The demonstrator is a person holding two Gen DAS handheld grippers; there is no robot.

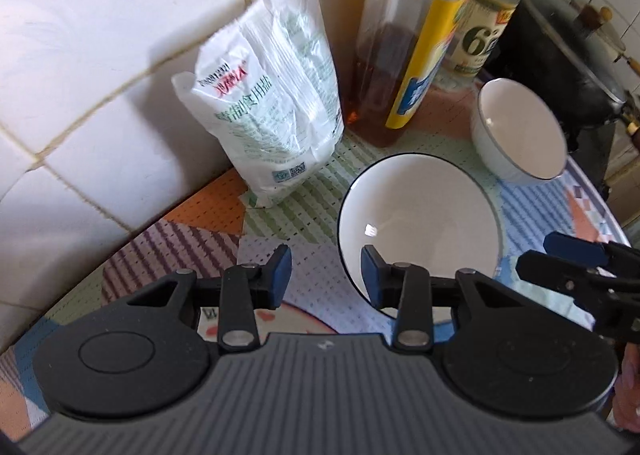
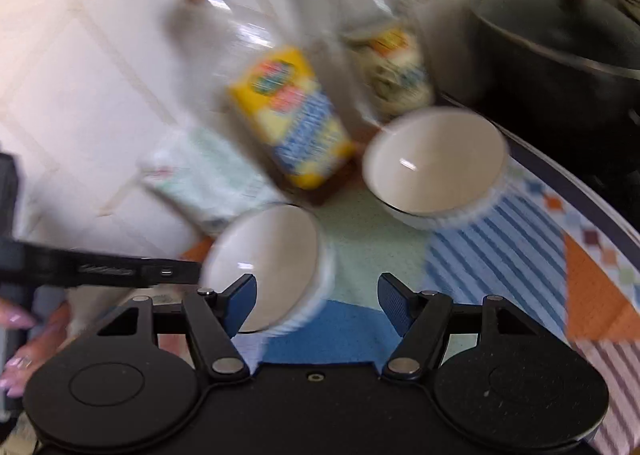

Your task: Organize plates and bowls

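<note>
Left wrist: salt bag [image 1: 272, 103], bottle [image 1: 404, 47] behind bowl [image 1: 420, 211].

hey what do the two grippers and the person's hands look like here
Both the left gripper and the right gripper are matte black, with two round discs at the base, silver pivot pins on the linkage arms, and blue textured pads on the fingers. The left body is ribbed dark grey. The left hand has long lilac-painted nails. No cables or sleeves show.
</note>
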